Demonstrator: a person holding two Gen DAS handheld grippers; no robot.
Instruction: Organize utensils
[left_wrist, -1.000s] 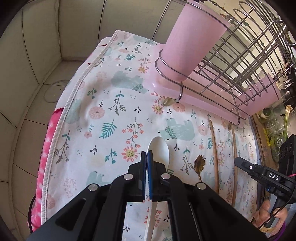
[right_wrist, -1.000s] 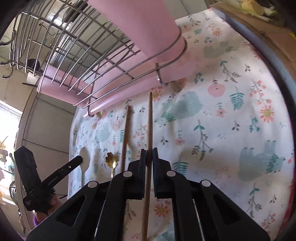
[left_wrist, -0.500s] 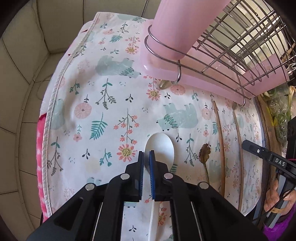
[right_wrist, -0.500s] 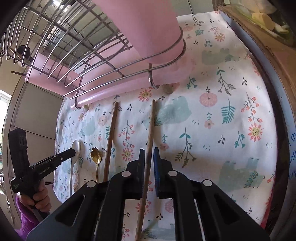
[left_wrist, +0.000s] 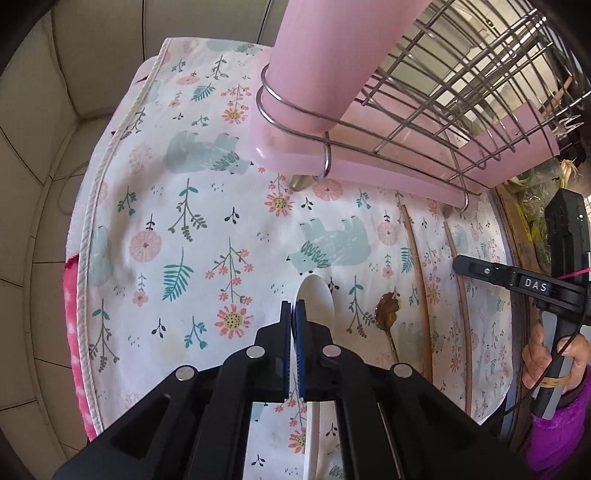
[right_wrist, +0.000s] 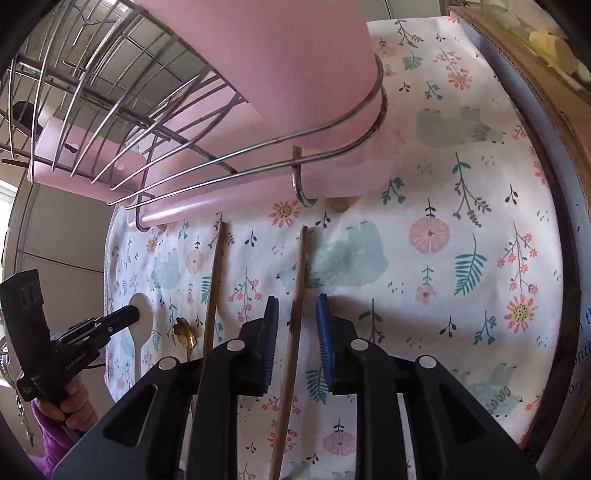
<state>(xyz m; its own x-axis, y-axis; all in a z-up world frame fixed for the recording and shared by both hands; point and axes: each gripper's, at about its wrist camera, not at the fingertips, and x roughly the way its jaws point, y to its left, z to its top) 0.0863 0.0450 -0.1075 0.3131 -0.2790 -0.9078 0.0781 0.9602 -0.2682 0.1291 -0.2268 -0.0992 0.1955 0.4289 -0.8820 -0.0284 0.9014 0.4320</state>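
Two chopsticks lie on the floral cloth (right_wrist: 480, 206) below the rack's (right_wrist: 155, 122) pink tray, one chopstick (right_wrist: 295, 295) untouched between the opening right gripper (right_wrist: 295, 314), while the left gripper (left_wrist: 293, 314), pressed together, hovers over the white spoon (left_wrist: 314, 295).

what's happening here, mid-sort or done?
Mid-sort. A person works two handheld tools over a floral cloth in front of a pink dish rack. The left tool is shut over the white spoon. The right tool is opening around a wooden chopstick lying between its pads. A second chopstick and gold spoon lie between.
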